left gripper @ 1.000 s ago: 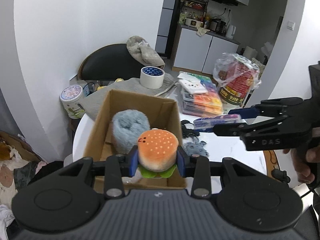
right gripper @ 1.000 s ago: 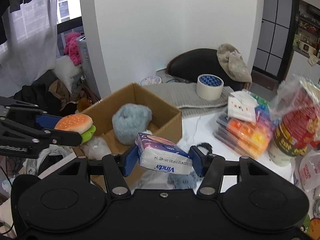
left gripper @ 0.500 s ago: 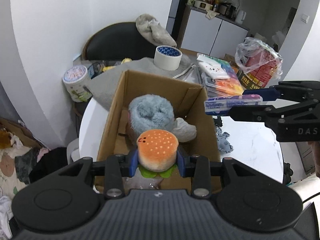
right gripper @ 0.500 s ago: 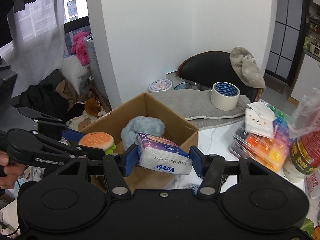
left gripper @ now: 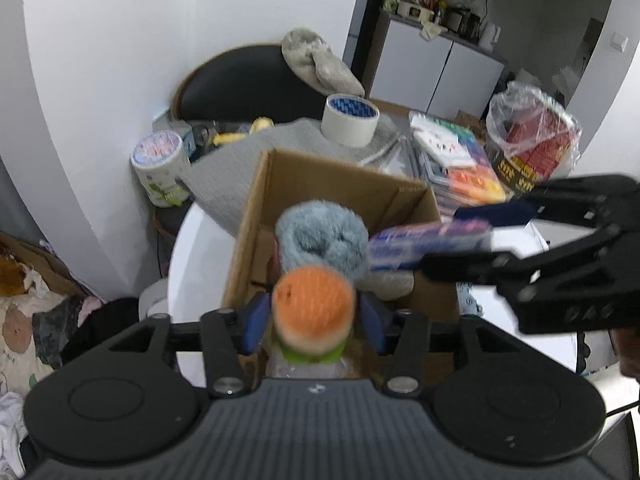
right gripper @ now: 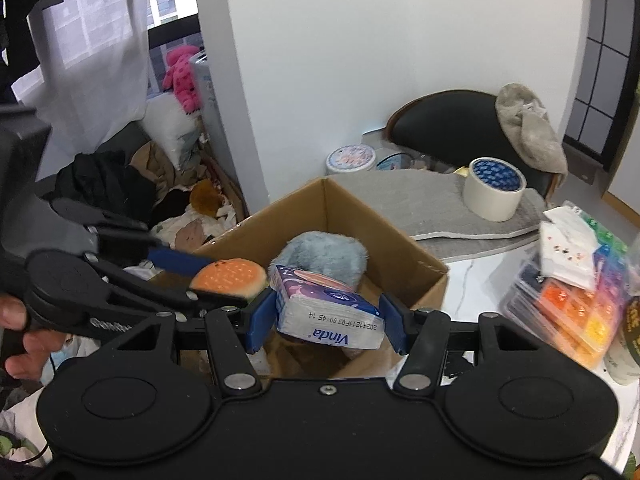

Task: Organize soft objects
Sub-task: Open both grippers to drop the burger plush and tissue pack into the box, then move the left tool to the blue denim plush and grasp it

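Observation:
An open cardboard box [left gripper: 340,168] [right gripper: 380,216] stands on the white table and holds a grey-blue plush [left gripper: 320,236] [right gripper: 320,252]. Over its near end my left gripper [left gripper: 314,322] [right gripper: 216,280] is opening. The orange burger plush [left gripper: 314,312] [right gripper: 228,280] sits blurred between its blue pads, with a gap showing on each side. My right gripper [right gripper: 326,320] [left gripper: 452,240] is shut on a Vinda tissue pack [right gripper: 324,312] [left gripper: 428,244], held over the box's right side just above the plush.
Behind the box a grey mat [right gripper: 400,204] carries a tape roll [left gripper: 350,120] [right gripper: 496,188]. Coloured plastic cases [right gripper: 568,280] and a bagged red container [left gripper: 532,136] crowd the right. A round tin [left gripper: 160,168] and a black chair [left gripper: 248,80] stand at the back left.
My left jaws have spread away from the burger plush, which now looks blurred. Both grippers have moved in over the box, and the tissue pack now hangs above the grey-blue plush.

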Tool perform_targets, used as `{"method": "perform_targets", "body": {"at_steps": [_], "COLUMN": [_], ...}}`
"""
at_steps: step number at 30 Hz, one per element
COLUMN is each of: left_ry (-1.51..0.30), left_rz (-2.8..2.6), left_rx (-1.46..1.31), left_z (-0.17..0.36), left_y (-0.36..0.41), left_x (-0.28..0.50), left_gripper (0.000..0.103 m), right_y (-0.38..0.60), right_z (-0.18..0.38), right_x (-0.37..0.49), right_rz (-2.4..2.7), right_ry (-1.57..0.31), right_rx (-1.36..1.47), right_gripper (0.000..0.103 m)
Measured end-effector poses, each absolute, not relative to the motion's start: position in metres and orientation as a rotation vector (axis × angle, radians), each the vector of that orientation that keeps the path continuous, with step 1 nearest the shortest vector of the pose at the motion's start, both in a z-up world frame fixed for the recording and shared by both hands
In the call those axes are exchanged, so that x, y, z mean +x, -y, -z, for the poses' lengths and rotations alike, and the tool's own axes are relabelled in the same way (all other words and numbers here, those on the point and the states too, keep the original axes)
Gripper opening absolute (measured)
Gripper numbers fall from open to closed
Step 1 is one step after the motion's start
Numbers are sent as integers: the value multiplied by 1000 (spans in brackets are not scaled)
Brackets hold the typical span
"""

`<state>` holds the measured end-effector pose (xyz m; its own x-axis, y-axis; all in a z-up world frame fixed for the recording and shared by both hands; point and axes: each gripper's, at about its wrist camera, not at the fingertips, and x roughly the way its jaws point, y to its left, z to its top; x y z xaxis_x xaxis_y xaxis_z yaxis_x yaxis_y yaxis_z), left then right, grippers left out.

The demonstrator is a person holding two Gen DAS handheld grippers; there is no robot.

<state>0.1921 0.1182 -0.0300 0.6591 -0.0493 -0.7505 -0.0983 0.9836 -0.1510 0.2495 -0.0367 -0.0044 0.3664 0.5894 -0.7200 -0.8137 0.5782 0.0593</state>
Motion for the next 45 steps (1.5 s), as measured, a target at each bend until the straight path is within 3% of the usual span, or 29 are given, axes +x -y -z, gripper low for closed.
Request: {"method": "perform_targets", "body": {"at_steps": [10, 14, 21, 32, 45], "left_ry": [-804, -804, -792, -763, -746], "left_rz": [-45, -54, -54, -53, -34], "left_rx": [-193, -205, -217, -201, -175], "left_z": [16, 17, 16, 13, 8], "left_y": [-130, -131, -127, -99, -50], "left_x": [174, 170, 161, 148, 132], "left_gripper": [60, 60, 60, 77, 80], "right_y": [23, 18, 33, 72, 135], "right_z": [14, 18, 6, 0, -2], "right_x": [245, 238, 234, 223, 209], "right_rz": [-942, -925, -900, -865, -812], "right_ry": [-823, -826, -801, -784, -748], "right_rx": [-371, -410, -370, -309, -225], "right_gripper": [56, 64, 68, 79, 92]}}
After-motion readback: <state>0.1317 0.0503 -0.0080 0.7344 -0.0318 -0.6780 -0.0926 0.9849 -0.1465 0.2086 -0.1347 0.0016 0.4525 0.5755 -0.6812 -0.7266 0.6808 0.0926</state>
